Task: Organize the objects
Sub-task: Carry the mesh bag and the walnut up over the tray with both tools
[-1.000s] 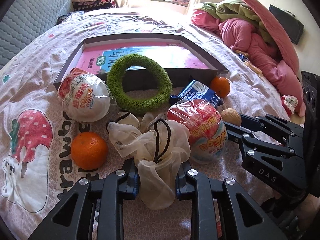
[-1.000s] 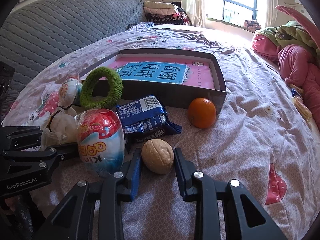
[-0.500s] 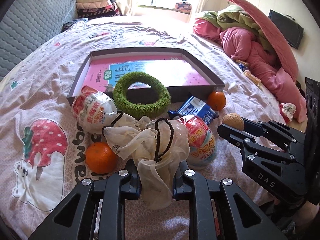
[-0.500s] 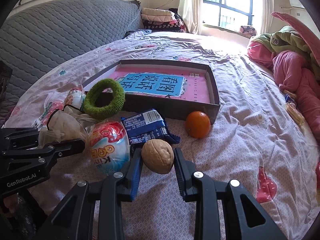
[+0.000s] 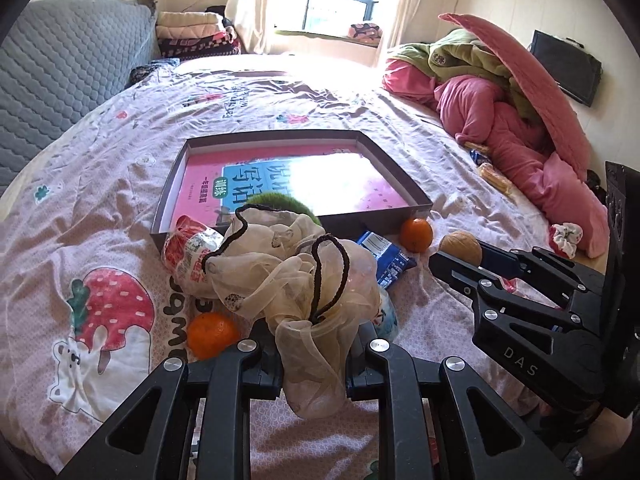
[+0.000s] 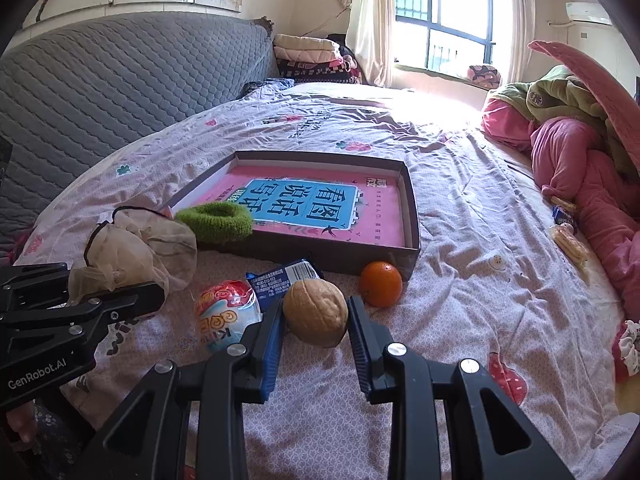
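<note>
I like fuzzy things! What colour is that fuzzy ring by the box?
Green. The fuzzy ring shows best in the right wrist view.

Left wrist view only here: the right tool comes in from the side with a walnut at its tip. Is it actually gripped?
Observer: Yes. The right wrist view shows the walnut pinched between both blue pads of the right tool.
Operator: The mesh bag hides something green. What is it?
Observer: A fuzzy green ring, propped against the box at its near-left corner.
Operator: Anything else behind the bag?
Observer: A red-and-white egg toy, lying on the bed beside the blue packet.
</note>
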A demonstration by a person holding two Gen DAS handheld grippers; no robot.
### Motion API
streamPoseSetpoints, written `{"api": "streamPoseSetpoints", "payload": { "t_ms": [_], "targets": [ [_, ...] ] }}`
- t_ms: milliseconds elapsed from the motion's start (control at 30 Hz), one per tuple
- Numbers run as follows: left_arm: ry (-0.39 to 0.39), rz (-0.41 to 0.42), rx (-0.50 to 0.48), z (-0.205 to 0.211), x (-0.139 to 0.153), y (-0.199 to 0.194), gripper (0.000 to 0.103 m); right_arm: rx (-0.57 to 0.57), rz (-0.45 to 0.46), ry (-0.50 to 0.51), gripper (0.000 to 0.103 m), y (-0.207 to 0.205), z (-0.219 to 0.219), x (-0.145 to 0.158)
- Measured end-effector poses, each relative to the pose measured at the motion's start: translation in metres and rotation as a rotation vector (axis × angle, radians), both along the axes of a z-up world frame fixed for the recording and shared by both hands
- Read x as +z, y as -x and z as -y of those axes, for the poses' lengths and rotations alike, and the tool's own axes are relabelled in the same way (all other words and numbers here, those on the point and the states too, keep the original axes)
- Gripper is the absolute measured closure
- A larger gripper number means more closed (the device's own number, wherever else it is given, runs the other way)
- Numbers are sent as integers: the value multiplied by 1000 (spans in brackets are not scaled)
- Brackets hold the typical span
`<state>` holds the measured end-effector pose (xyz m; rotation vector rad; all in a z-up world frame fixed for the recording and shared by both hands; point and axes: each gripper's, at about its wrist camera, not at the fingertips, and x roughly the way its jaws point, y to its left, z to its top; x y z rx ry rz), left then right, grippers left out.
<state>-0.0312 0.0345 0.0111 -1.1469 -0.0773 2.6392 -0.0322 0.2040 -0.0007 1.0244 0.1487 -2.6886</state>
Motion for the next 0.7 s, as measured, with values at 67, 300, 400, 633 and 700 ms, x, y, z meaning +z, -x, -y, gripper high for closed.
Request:
{"api": "streamPoseSetpoints", "payload": {
  "t_ms": [67, 300, 400, 633, 700],
  "targets": [
    [-3, -8, 1, 0, 5, -1, 82, 0, -7, 4, 71, 0, 0, 3],
    [-2, -28, 21, 4, 16, 0, 82, 6, -32, 15, 71, 0, -1, 14],
    [-2, -39, 29, 6, 21, 2, 82, 7, -40, 19, 71, 0, -1, 17],
    [-6, -50, 44, 7, 26, 9, 82, 11, -54, 27, 71, 4, 1, 24],
    [-3, -52, 48, 6, 25, 11, 82, 13, -56, 28, 71, 5, 2, 25]
  ]
}}
